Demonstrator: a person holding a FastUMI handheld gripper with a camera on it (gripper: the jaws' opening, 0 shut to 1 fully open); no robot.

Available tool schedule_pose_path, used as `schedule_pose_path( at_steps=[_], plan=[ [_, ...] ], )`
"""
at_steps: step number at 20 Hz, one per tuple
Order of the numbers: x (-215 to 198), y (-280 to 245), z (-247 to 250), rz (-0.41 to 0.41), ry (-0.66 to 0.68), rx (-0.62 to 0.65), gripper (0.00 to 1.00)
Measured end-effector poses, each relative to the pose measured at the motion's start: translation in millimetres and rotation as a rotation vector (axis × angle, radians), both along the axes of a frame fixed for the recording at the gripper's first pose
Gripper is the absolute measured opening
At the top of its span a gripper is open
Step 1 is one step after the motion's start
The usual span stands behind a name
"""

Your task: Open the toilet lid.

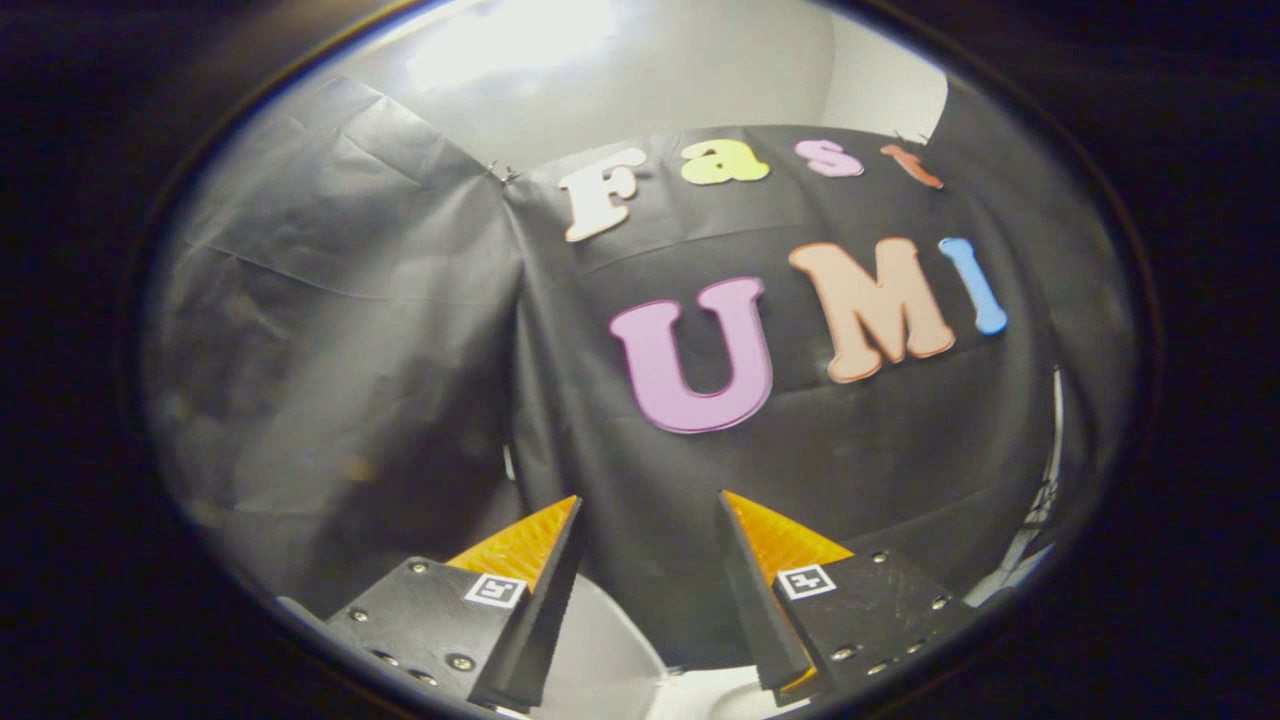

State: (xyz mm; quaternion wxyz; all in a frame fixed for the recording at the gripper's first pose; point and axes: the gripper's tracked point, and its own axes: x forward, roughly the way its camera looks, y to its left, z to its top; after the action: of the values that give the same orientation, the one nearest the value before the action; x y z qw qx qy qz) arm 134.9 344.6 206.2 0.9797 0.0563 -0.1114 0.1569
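gripper (pixel 650 505): 2 fingers apart, nothing between them, aimed at the booth wall (pixel 400 350). White curved surface (pixel 610 650) low between the fingers at 6 o'clock, probably the toilet lid, can't tell its position. Judgement: no contact; grasp and lift both left.

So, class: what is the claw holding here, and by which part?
Nothing. The claw is open, its fingers apart with only the black cloth wall beyond the gap; a white surface lies below, untouched.
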Motion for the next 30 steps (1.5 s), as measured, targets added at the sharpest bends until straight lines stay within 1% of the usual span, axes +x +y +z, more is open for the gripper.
schedule_pose_path(
  at_steps=[6,9,12,15,21,24,30],
  plan=[
    [9.0,-150.6,-1.3,-0.252,0.000,-0.074,0.76],
    [3.5,-217.5,-7.1,-0.355,0.011,-0.072,0.76],
    [-6.5,-273.0,-17.2,-0.440,0.021,-0.067,0.76],
    [-19.6,-315.8,-31.0,-0.501,0.035,-0.075,0.76],
    [-43.6,-381.0,-74.8,-0.581,0.094,-0.126,0.77],
    [-68.0,-404.8,-103.9,-0.610,0.129,-0.107,0.77],
    [-94.3,-442.9,-139.5,-0.686,0.185,-0.055,0.77]
  ],
)
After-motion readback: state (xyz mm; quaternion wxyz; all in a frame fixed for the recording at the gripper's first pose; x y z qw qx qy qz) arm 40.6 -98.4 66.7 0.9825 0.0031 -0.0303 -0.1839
